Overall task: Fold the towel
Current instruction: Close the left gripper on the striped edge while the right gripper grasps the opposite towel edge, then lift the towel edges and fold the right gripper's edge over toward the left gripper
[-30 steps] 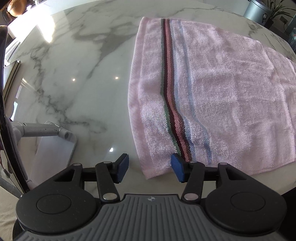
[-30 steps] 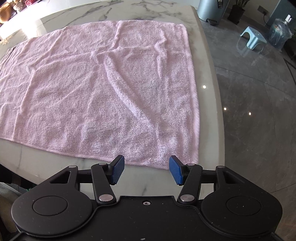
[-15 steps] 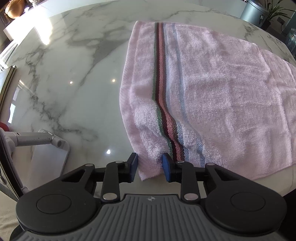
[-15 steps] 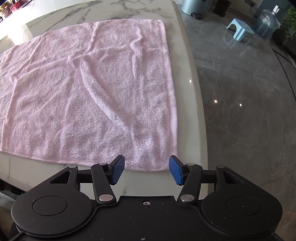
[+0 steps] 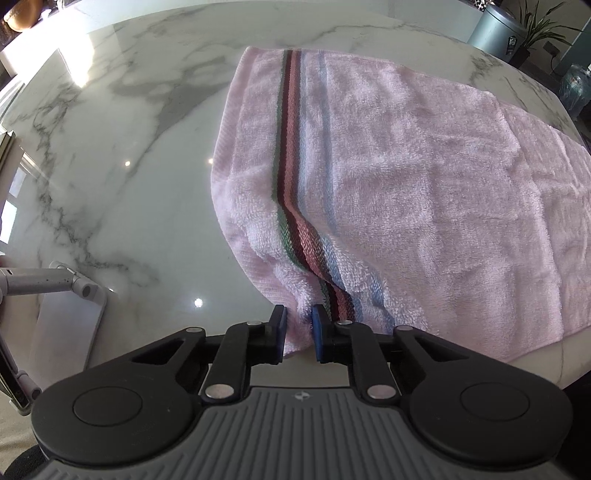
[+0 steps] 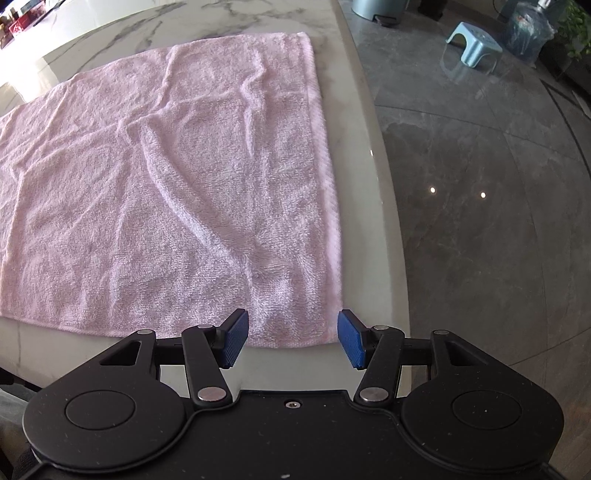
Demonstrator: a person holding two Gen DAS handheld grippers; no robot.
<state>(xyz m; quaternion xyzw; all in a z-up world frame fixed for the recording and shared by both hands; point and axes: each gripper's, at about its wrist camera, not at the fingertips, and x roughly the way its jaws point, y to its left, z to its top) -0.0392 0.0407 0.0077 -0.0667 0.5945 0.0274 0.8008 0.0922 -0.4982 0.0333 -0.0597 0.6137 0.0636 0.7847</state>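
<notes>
A pink towel (image 5: 406,192) with a band of dark stripes (image 5: 291,155) near its left end lies spread on the white marble table (image 5: 129,184). My left gripper (image 5: 298,334) is at the towel's near left corner. Its jaws are closing, and the blue pads (image 5: 317,332) pinch the bunched corner between them. In the right wrist view the towel (image 6: 166,192) is wrinkled and flat. My right gripper (image 6: 291,341) stands open over the near right corner, the cloth's edge lying between its pads without touching them.
A grey metal stand (image 5: 44,284) sits on the table at the near left. The table's right edge (image 6: 380,221) drops to a glossy grey floor. A light blue stool (image 6: 472,44), a water bottle (image 6: 528,33) and a bin (image 5: 495,29) stand beyond.
The left jaws have closed from wide apart onto the towel's near left corner, bunching it. The right gripper has shifted right to the near right corner, its jaws unchanged.
</notes>
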